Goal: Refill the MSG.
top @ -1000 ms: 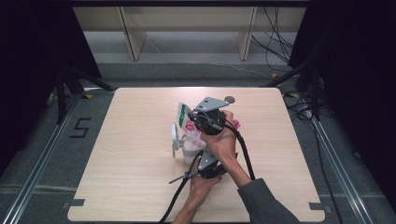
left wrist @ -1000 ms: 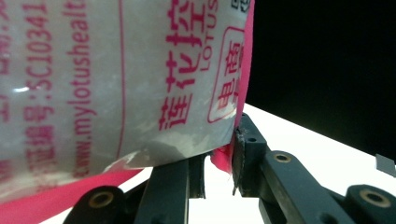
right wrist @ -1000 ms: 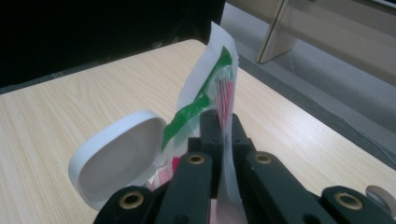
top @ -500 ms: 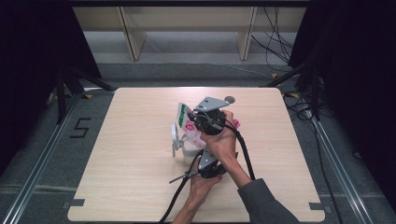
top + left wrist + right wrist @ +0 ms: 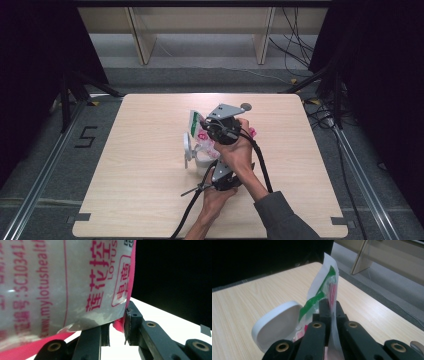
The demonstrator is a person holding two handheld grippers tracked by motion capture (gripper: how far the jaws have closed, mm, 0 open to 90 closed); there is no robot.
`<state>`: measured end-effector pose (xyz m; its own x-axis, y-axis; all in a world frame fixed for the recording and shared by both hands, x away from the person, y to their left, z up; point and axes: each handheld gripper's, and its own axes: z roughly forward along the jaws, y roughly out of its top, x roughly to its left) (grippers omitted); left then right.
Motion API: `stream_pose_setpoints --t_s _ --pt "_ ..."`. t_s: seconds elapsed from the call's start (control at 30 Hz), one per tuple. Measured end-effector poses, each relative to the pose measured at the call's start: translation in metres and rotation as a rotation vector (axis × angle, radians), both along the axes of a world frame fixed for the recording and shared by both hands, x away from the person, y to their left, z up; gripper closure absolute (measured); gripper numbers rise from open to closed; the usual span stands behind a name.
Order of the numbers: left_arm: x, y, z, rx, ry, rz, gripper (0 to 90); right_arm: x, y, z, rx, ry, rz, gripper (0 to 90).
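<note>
While I've got both grippers parked near the middle of the table (image 5: 150, 210), everything's sitting dead calm. My right gripper (image 5: 210, 131) is up top of the pile, grey plate facing the far edge, and its jaws are pinched tight together on the top edge of the packet (image 5: 329, 277) — in the right gripper view that thin white film with the green stripe and red print runs straight up between the two black jaws, no gap at all. My left gripper (image 5: 212, 170) comes in from the near edge, lower down, and its jaws are clamped on the pink bottom edge of the same packet; in the left gripper view one black pad presses right against the pink seam, with the silvery printed side bulging over to the left, pink lettering all over it.

So the packet is basically held upright between the two tools, just off the centre of the table, a touch toward the far edge. Right beside it, on the side toward the left edge, there's a white container (image 5: 197, 155) with its round lid (image 5: 277, 325) flipped open, standing up on its hinge. Can't tell whether the packet touches the container or just hangs over it.
</note>
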<state>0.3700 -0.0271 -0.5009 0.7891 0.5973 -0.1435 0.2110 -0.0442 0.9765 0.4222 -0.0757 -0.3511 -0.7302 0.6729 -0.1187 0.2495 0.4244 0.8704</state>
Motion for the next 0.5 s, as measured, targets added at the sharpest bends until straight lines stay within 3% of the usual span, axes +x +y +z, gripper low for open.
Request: stream_pose_setpoints --t_s 0.07,0.17,0.2,0.23,0.3,0.5 --pt "-0.0002 0.0001 0.0 -0.004 -0.001 0.003 76.8 0.0015 0.001 -0.0011 -0.038 -0.003 0.015 90.0" --pt "-0.0008 0.0023 0.0019 0.012 0.005 0.011 76.8 0.0006 0.001 0.0002 0.004 0.001 -0.003 90.0" --pt "-0.0002 0.0012 0.0012 -0.01 -0.001 0.004 76.8 -0.0004 0.0018 0.0001 0.012 0.013 -0.005 90.0" --pt "-0.0012 0.0018 0.0021 0.008 0.005 0.009 76.8 0.0001 0.0015 0.0011 -0.011 0.011 0.008 90.0" --pt "-0.0005 0.0009 0.0014 -0.014 -0.002 0.002 76.7 0.0004 0.0034 0.0002 -0.015 -0.004 0.003 90.0" --pt "-0.0005 0.0011 0.0017 -0.003 -0.006 0.011 76.7 -0.0002 0.0033 0.0012 -0.017 0.015 0.004 90.0"
